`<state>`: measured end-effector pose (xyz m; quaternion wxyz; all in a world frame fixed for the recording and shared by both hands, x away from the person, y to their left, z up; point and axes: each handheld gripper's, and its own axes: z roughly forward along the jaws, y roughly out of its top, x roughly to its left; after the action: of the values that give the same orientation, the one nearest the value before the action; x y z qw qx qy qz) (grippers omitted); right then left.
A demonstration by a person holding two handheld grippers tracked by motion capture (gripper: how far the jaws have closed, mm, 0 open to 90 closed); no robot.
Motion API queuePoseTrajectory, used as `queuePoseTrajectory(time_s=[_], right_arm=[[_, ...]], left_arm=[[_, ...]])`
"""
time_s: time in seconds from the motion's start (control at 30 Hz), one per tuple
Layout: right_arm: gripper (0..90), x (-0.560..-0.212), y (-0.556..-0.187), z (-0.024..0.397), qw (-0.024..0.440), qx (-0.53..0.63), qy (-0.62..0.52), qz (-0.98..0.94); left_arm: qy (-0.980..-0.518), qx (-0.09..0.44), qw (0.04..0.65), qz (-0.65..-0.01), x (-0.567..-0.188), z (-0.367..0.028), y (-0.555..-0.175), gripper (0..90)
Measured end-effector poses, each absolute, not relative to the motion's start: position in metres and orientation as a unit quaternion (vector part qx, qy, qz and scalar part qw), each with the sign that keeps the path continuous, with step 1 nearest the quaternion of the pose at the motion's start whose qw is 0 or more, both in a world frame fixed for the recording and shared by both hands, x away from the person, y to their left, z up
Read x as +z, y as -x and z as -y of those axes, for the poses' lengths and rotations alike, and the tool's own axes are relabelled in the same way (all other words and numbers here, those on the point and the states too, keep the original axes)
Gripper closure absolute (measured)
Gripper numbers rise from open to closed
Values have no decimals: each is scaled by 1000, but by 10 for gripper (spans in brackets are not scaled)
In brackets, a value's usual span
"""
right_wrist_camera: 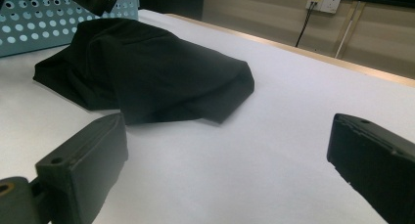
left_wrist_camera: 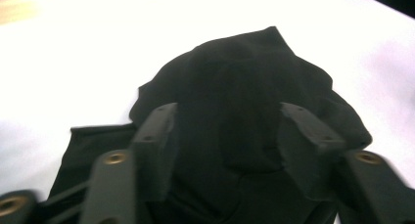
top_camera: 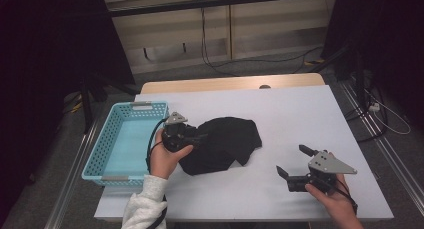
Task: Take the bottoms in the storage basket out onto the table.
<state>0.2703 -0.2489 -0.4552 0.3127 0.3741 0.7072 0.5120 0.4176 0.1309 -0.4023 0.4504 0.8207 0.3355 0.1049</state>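
Between the spread jaws of the left tool [top_camera: 200,137] lies a crumpled black cloth [top_camera: 225,141], still on the white table [top_camera: 300,114]; its pads do not press it. Folding or binning looks barely begun. Just behind this tool stands an empty blue basket [top_camera: 102,149]. The right tool [top_camera: 295,164], jaws apart and empty, has open table ahead, with the near edge close behind it.

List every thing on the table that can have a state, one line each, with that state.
black cloth: crumpled in a heap on the table, beside the basket.
blue basket: upright, nothing visible inside.
left gripper: jaws apart over the cloth, not clamping it.
right gripper: jaws wide open, nothing between them, apart from the cloth.
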Motion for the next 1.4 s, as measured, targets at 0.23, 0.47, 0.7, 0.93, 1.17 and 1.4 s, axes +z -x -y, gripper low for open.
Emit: queuePoseTrajectory(time_s=[0.23, 0.47, 0.7, 0.93, 1.17, 1.4], right_arm=[[8, -456, -270, 248, 312, 512, -373, -708], [8, -456, -270, 248, 312, 511, -373, -709], [8, -456, -271, 248, 310, 512, -371, -710], [8, -457, -271, 247, 310, 509, -373, -711], [9, -458, -272, 247, 310, 508, -373, -712], [8, -457, -271, 247, 309, 509, -374, -711]], left_arm=[[-843, 102, 434, -300, -410, -105, -410, 307], [-853, 85, 425, -291, -425, -95, -409, 307], [-861, 78, 412, -289, -439, -87, -407, 431], [-861, 46, 404, -307, -449, -89, -409, 768], [-854, 32, 412, -317, -441, -92, -410, 844], [-834, 36, 439, -334, -428, -108, -414, 850]])
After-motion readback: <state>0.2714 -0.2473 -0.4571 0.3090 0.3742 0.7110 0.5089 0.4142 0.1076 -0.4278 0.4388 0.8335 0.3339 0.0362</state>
